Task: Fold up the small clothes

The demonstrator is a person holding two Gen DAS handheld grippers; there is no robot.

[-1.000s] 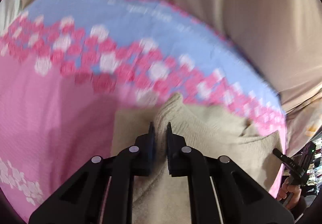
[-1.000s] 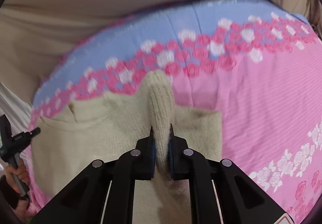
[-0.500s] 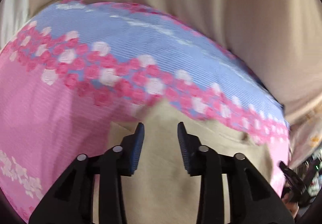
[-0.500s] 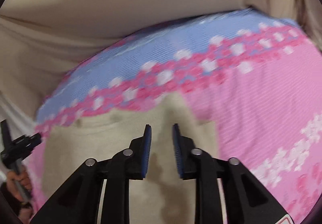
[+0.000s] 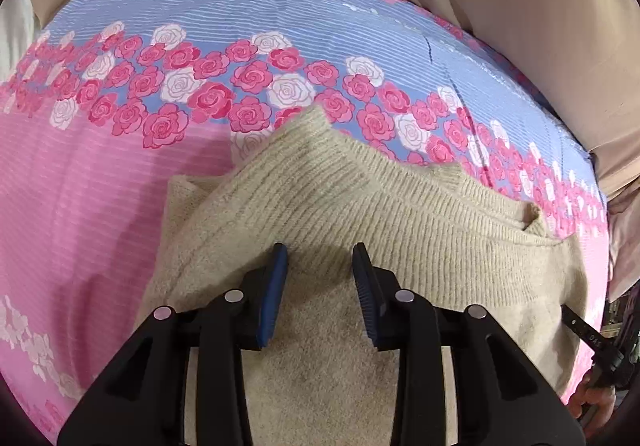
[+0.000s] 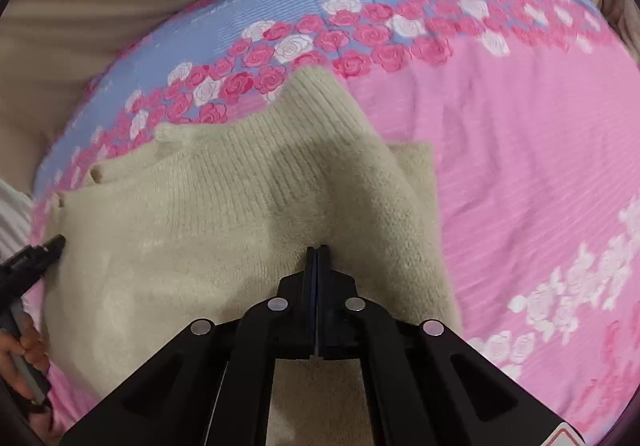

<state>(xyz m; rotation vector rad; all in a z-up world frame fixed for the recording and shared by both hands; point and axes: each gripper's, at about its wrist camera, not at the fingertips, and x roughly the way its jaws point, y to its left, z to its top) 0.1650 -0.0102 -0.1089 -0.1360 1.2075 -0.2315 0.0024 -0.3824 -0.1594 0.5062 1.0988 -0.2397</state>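
A beige knitted sweater (image 5: 360,205) lies on a pink and blue rose-print bedspread (image 5: 100,205), with a ribbed part folded over its body. My left gripper (image 5: 320,258) is open and empty, its blue pads just above the knit. In the right wrist view the same sweater (image 6: 224,197) lies with its ribbed fold pointing away. My right gripper (image 6: 318,250) is shut with nothing between its fingers, tips low over the sweater.
Beige cloth (image 5: 520,5) lies behind the bedspread's far edge. The bedspread (image 6: 520,165) stretches bare to the right of the sweater. The other gripper and a hand show at the edge of each view (image 6: 28,266), (image 5: 600,362).
Both grippers let go of the ribbed part they were pinching; it now lies folded on the sweater. The left gripper stayed open. The right gripper opened, then shut empty.
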